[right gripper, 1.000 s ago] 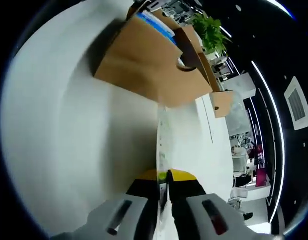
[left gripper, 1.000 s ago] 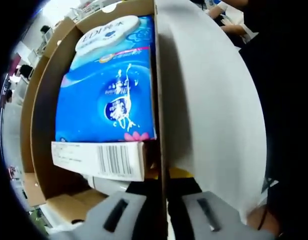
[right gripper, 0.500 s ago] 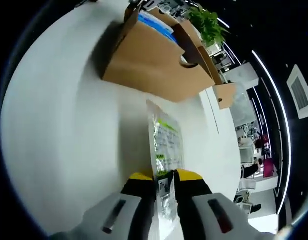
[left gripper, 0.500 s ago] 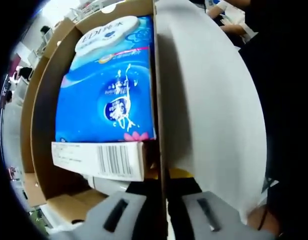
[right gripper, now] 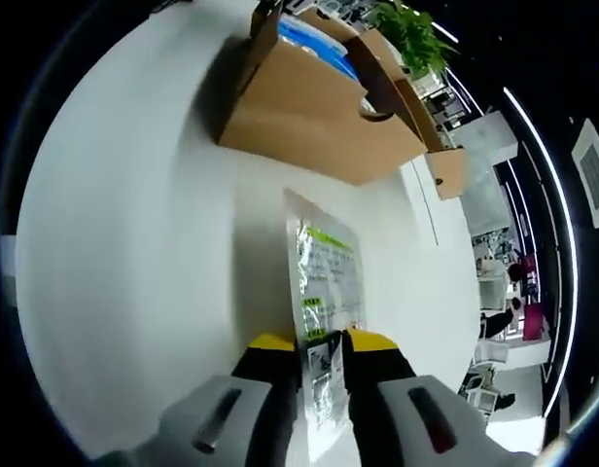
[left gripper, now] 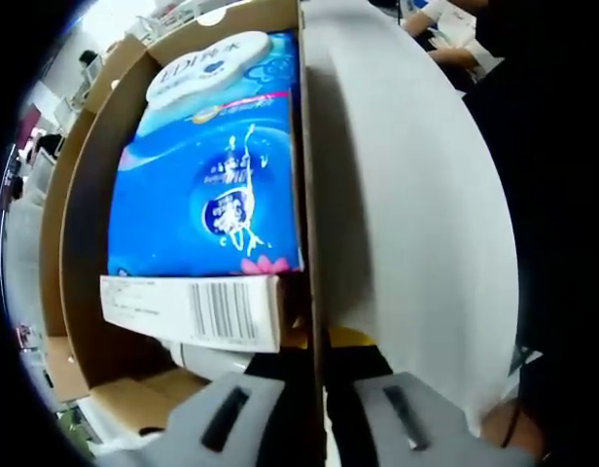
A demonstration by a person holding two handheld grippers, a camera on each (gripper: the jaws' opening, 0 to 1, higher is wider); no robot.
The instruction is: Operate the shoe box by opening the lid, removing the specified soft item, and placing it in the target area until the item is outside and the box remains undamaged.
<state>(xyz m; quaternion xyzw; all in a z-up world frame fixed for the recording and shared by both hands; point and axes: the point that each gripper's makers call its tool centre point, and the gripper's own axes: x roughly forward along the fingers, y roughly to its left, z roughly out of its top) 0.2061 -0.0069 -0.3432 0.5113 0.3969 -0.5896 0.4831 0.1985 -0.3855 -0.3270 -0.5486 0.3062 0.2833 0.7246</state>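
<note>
In your left gripper view, the left gripper [left gripper: 317,389] has its fingers pinched on the upright cardboard wall of the shoe box [left gripper: 76,243], one finger inside and one outside. Inside the box lies a blue tissue pack [left gripper: 212,165] with white lettering, filling most of the floor. At its near end a white label with a barcode [left gripper: 193,311] lies across it. Beyond the wall, the white tabletop [left gripper: 416,224] spreads to the right.

In your right gripper view, the right gripper [right gripper: 321,375] has its fingers pressed on the near edge of a flat clear packet [right gripper: 326,282] with green and white print. The packet is outside the box, stretched out over the white tabletop [right gripper: 134,243] just short of the box; whether it rests on the surface you cannot tell. The shoe box [right gripper: 309,117] stands open further off, the blue pack [right gripper: 314,34] showing above its rim. A green plant [right gripper: 416,29] stands behind it.
</note>
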